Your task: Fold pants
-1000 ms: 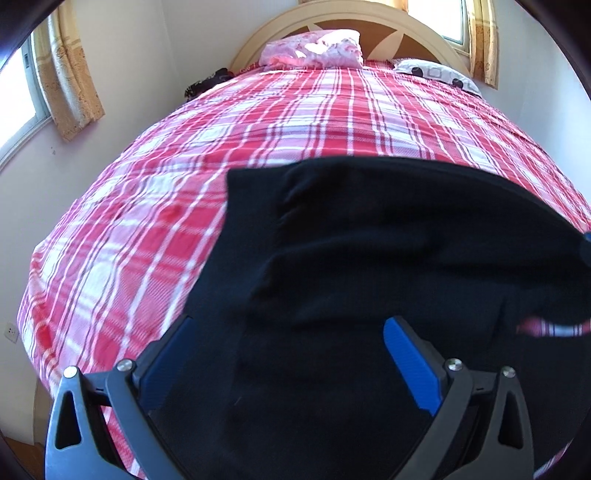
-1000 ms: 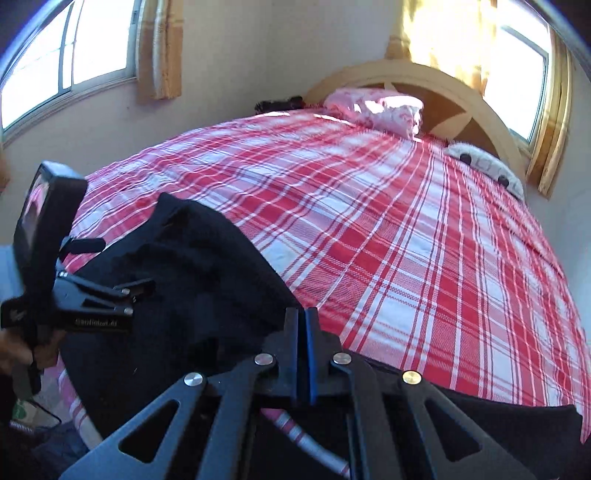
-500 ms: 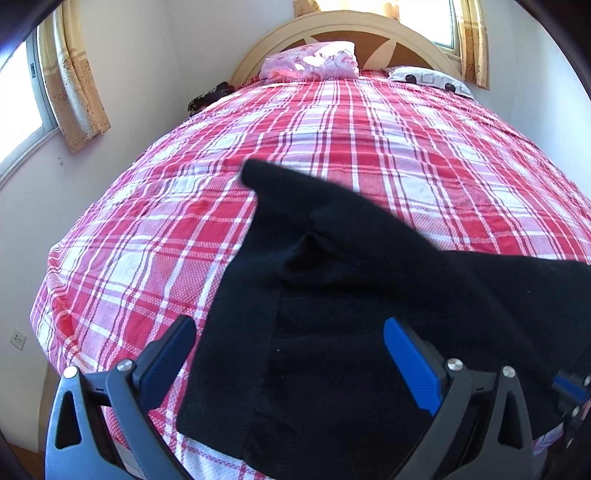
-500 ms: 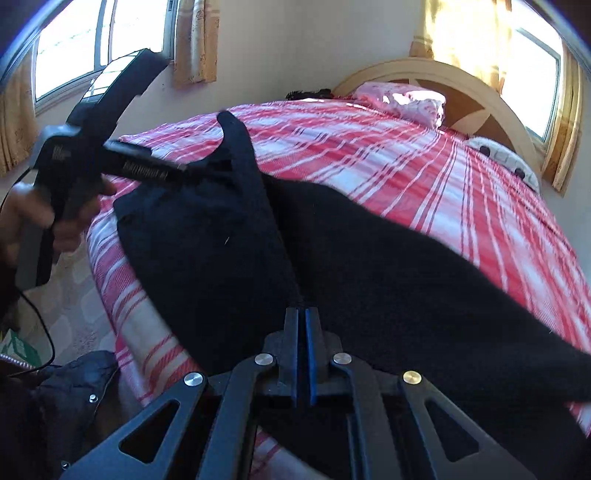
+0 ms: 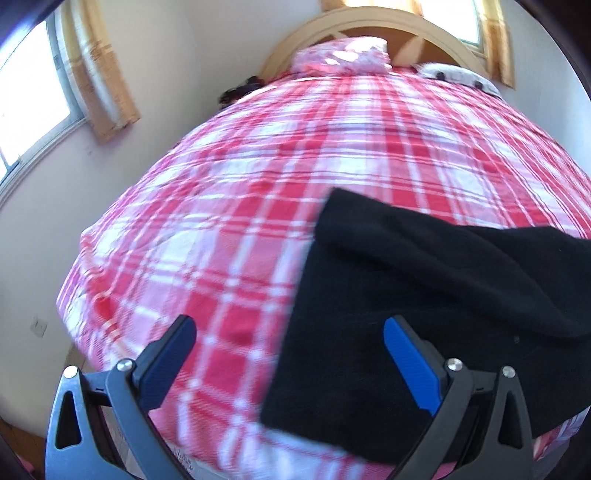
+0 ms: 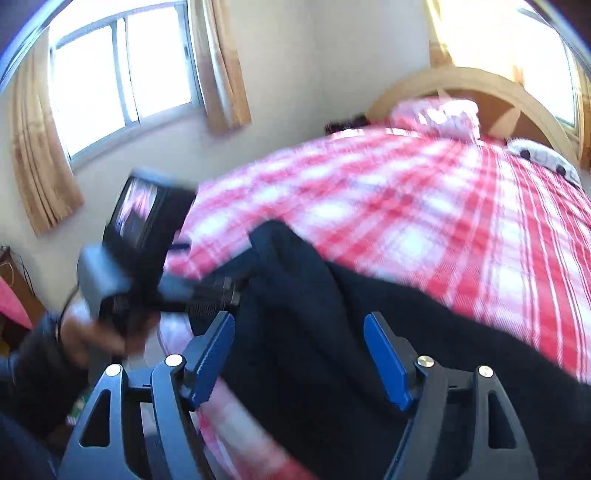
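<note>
Red-and-white plaid bedspread covering the whole bed, with black fabric pants spread flat near the foot edge, one layer folded over another along a soft ridge. Curved pale wooden headboard at the far end, pink patterned pillow and white spotted pillow against it. Tan curtains beside bright windows on the side wall.

Left gripper spread wide, empty, hovering above the bed edge; blue-padded right finger over the pants, left finger over bare plaid; contact with the cloth not clear. Right gripper likewise parted, nothing clamped, both blue pads over the dark cloth just ahead.

Seen only from the right wrist: left hand wrapped round its tool handle, small black camera screen on top, tool tip close to the raised corner of the pants; motion blur hiding whether it touches. Seen only from the left wrist: white wall socket low on the wall.
</note>
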A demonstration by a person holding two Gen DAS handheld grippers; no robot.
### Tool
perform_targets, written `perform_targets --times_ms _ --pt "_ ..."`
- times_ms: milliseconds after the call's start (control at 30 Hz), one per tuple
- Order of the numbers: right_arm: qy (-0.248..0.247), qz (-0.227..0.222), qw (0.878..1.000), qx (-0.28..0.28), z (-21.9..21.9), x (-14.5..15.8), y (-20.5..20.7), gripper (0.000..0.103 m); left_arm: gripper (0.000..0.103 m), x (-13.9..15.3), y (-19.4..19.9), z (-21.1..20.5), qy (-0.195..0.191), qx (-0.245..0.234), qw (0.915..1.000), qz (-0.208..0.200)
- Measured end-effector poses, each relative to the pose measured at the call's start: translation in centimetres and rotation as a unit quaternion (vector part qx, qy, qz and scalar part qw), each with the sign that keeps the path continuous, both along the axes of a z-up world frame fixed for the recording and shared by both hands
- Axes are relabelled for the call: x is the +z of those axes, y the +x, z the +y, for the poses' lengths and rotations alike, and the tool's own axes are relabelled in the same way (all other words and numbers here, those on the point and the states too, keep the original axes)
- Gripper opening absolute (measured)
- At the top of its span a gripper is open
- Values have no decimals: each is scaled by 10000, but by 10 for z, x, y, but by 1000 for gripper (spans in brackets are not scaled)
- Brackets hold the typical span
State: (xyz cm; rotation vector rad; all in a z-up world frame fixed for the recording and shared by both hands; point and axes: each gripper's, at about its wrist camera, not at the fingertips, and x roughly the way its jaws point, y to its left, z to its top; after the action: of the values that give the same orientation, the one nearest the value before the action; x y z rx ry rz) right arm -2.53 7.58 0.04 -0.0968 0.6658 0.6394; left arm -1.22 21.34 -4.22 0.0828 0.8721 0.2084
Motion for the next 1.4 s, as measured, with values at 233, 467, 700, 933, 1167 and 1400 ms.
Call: perform_targets --times_ms 233,467,700,933,1167,1400 --pt "-915 142 9954 265 82 -33 57 50 103 2 -19 48 -263 476 9985 -79" --pt "-1630 466 9855 113 122 -81 104 14 103 2 -32 79 -251 755 9968 -88" --pt "-772 99 9962 389 118 -41 65 6 103 13 -37 109 -382 1122 9926 -273" --pt "-1011 113 9913 836 140 -68 3 6 103 29 -44 112 -391 1169 9911 -495" --pt "-1729 -604 9801 765 156 -98 -38 24 103 36 -36 90 -400 859 9941 -526" --pt "-229 -221 9944 1010 109 -59 -51 65 103 36 -7 38 -297 456 9967 -599"
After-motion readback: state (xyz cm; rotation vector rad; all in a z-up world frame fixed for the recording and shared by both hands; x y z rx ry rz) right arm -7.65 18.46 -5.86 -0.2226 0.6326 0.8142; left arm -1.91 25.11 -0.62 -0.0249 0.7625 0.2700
